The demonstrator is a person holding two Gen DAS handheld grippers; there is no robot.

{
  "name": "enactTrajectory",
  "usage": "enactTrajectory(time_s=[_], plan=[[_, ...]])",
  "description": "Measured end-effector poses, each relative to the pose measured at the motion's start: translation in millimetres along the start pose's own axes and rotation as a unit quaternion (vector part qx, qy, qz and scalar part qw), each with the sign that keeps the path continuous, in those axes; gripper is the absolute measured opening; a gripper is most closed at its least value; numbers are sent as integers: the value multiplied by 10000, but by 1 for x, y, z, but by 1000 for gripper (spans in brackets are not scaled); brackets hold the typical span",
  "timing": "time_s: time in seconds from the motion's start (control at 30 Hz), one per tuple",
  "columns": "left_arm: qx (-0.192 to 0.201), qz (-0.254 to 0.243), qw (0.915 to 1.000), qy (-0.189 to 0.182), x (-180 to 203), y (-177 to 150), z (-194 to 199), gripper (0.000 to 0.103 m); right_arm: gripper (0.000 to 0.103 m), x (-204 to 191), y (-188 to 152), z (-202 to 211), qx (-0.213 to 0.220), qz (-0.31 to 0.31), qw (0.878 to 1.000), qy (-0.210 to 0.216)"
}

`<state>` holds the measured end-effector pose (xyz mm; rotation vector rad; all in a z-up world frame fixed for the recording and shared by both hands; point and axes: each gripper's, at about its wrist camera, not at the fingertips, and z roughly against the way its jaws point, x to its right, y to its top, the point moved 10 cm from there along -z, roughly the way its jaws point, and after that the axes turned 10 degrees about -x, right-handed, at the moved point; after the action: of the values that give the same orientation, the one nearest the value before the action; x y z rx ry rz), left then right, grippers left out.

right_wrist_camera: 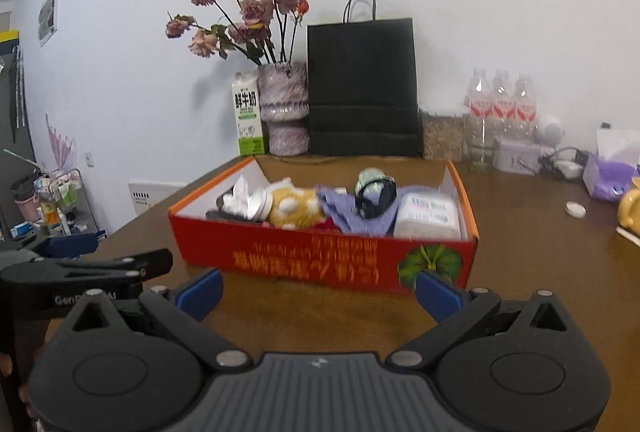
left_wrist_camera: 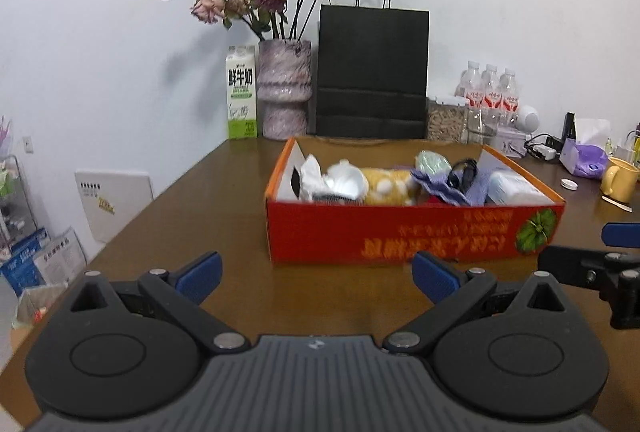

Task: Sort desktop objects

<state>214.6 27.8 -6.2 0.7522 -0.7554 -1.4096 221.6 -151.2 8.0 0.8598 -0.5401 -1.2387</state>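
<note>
We are holding both grippers low over the brown table (left_wrist_camera: 224, 199), side by side, each looking forward and level toward the red cardboard box (left_wrist_camera: 400, 232) at twelve o'clock.

Our left gripper (left_wrist_camera: 316, 274) is hovering just short of the box's near wall, its blue-padded fingers (left_wrist_camera: 200, 276) spread wide apart with nothing between them. From this view the box is sitting slightly toward one o'clock, and the tip of the right gripper (left_wrist_camera: 588, 264) is poking in at three o'clock, level with ours.

Our right gripper (right_wrist_camera: 318, 290) is hovering in the same manner, its blue pads (right_wrist_camera: 438, 296) standing wide apart and empty, with the right pad overlapping the box's near corner in the picture; we cannot tell whether it is touching. Here the box is lying toward eleven to twelve o'clock, and the left gripper is showing at nine o'clock, near ours but apart from it.

The box is sitting open on the table and is holding the sorted things: crumpled white tissue (right_wrist_camera: 240, 197) at its left end, a yellow plush toy (right_wrist_camera: 296, 207) beside it, a purple cloth (right_wrist_camera: 352, 213) in the middle with a black strap-like item (right_wrist_camera: 376, 197) on top, and a white wrapped pack (right_wrist_camera: 428, 216) at the right end.

Behind the box, at twelve o'clock along the wall, a milk carton (left_wrist_camera: 241, 91), a vase of dried roses (left_wrist_camera: 284, 87) and a black paper bag (left_wrist_camera: 372, 71) are standing in a row, with water bottles (left_wrist_camera: 490, 89) toward two o'clock. A yellow mug (left_wrist_camera: 618, 177) is resting at three o'clock.
</note>
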Motion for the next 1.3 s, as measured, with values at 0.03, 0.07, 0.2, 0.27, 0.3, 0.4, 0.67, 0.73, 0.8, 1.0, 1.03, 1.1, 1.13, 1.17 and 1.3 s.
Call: enactTrajectory(time_s=[0.03,0.07,0.2,0.27,0.3,0.4,0.67,0.73,0.8,1.0,1.03,1.1,1.13,1.17,1.3], plan=[[-42,39,10000,-58,1,-5,3,103,103,0,-4,2,-29,-29,10000,-5],[-91,76,9998,-149,4,-10,6,103,103,0,-9,5,-65,-61,10000,-14],[-242,-16,9993,-273,14,-27,13,103,103,1,-23,14,-111,-232,9997,-50],[-313,-80,9991,-290,19,-36,15,103,103,0,-29,17,-137,-313,9994,-46],[-362,-71,9990,-254,18,-39,15,103,103,-2,-33,18,-178,-326,9993,-24],[-458,12,9988,-181,15,-46,15,103,103,-8,-41,16,-293,-311,9991,59],[-388,40,9992,-132,14,-45,21,103,103,-8,-44,19,-276,-314,9991,-40],[-398,19,9991,-120,15,-45,20,103,103,-7,-45,19,-286,-324,9991,-44],[-387,-2,9992,-107,16,-45,20,103,103,-6,-45,18,-304,-340,9990,-44],[-394,-9,9992,-119,17,-45,20,103,103,-6,-45,19,-287,-348,9990,-59],[-396,-8,9991,-119,17,-45,20,103,103,-6,-45,19,-289,-348,9990,-62],[-390,-15,9992,-109,17,-44,21,103,103,-6,-45,20,-287,-344,9990,-62],[-390,-15,9992,-110,17,-44,21,103,103,-6,-45,20,-282,-341,9990,-66],[-390,-15,9992,-108,16,-44,21,103,103,-6,-45,20,-283,-345,9990,-64],[-406,-23,9991,-104,17,-45,21,103,103,-6,-45,20,-291,-347,9990,-66]])
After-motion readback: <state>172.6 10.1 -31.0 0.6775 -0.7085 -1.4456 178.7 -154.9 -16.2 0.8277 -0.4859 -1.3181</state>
